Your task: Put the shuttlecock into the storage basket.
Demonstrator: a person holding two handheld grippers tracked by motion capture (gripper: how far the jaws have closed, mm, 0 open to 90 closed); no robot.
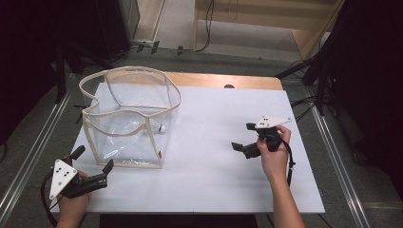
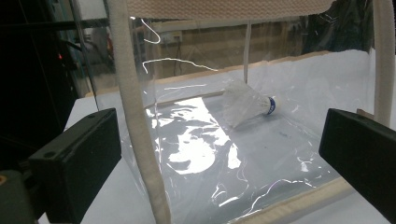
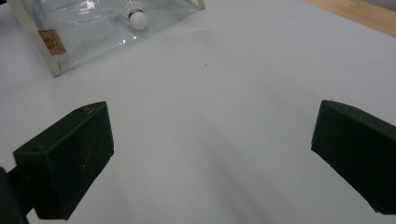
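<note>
Clear bag (image 1: 130, 116) standing far left on the bench (image 1: 214, 142), a shuttlecock (image 1: 159, 127) lying inside. Left hand-held gripper (image 1: 92, 159), jaws apart, just beside its near corner; right hand-held gripper (image 1: 243, 137), jaws apart, well right.

A flat white rectangular worktop (image 1: 228, 142) fills the middle of the room, and a strip of pale wooden board (image 1: 223, 80) shows along its far edge. Grey floor (image 1: 43, 137) surrounds the worktop, with a long metal rail (image 1: 340, 166) running along the floor on the right of the worktop and another on the left. Beyond the wooden strip, black cables (image 1: 206, 28) trail over a lighter patch of floor. Dark black curtains (image 1: 375, 71) close in both sides, leaving the worktop the brightest surface.
</note>
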